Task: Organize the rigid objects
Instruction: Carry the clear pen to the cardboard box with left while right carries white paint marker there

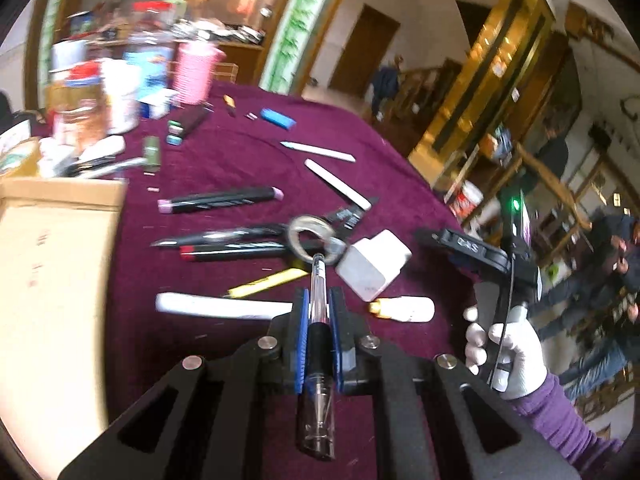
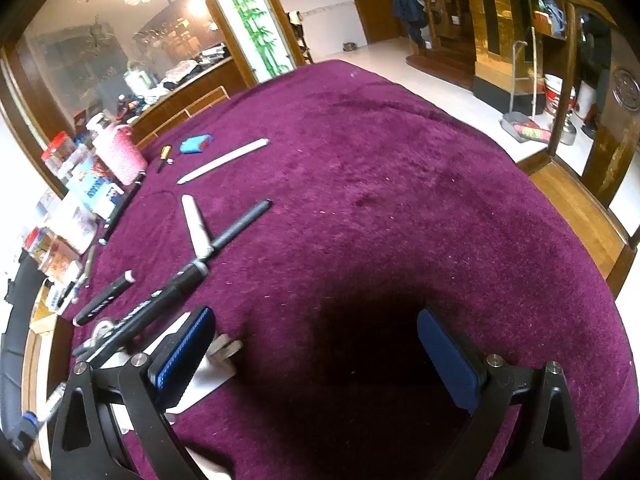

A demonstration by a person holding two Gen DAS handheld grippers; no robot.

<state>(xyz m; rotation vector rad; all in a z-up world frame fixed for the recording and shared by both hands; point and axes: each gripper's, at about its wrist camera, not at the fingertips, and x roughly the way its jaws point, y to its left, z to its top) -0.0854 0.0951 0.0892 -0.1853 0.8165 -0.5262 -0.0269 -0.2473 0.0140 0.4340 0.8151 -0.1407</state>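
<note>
— Where's our clear pen (image 1: pixel 320 300)?
— Clenched between our left gripper's (image 1: pixel 319 300) fingers, above the purple tablecloth (image 1: pixel 224 152).
— And our right gripper (image 2: pixel 316 344)?
— Released, nothing between its fingers.

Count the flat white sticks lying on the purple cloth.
2. One white stick lies farther out, near the blue case. The other white stick lies closer, its near end against a long dark pen. Clutter at the table's left edge may hide more.
</note>
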